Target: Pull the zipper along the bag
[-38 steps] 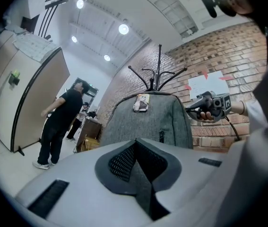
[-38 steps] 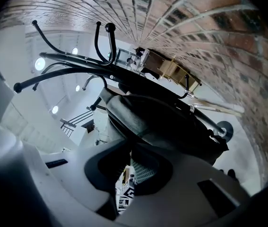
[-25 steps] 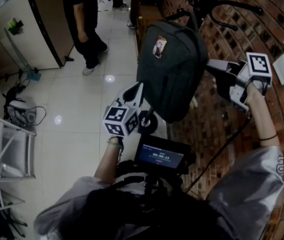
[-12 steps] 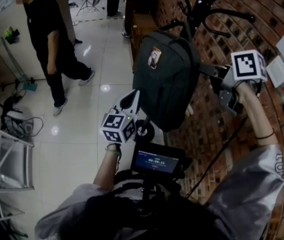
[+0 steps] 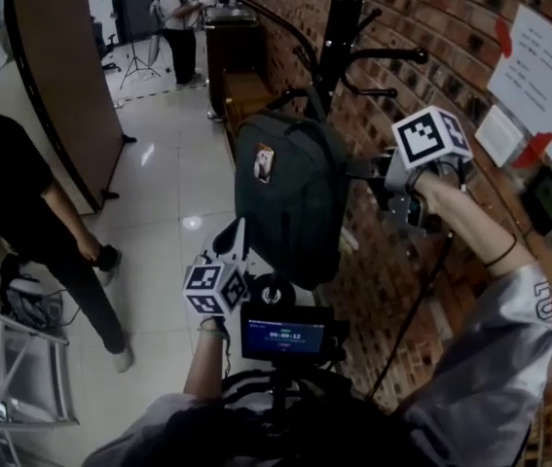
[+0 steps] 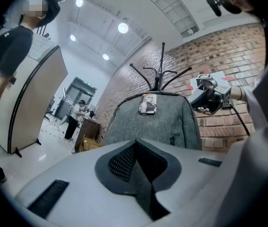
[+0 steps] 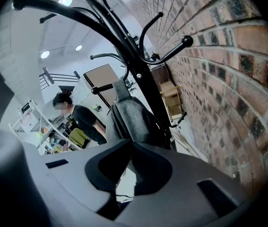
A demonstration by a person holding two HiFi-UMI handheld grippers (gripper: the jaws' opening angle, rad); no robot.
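1. Bag [image 5: 290,197] hangs from the rack [image 5: 339,27] against the brick wall [image 5: 422,37], front toward me. No zipper is in hand yet.
2. Far left: a bystander [image 5: 18,197] stands on the floor, well apart from the work.
3. Left gripper [image 5: 236,232] is low, just beside the bag's lower left edge, pointing up. Its jaws are together with nothing between them.
4. Middle: the left gripper view shows a small dark tab [image 6: 173,140] on the bag's right front. I take it for the zipper pull, but it is too small to be sure.
5. Right gripper [image 5: 365,171] is high at the bag's right edge, near the rack pole. Its jaws are closing, all but together. Nothing sits between them, and only the bag's side and the pole lie beyond.
6. Step, as I judge it: approach only, with no pull begun.
7. Next move calls for spreading my right jaws, bringing them onto the tab and pinching it. The left can steady the fabric while I draw along the track.
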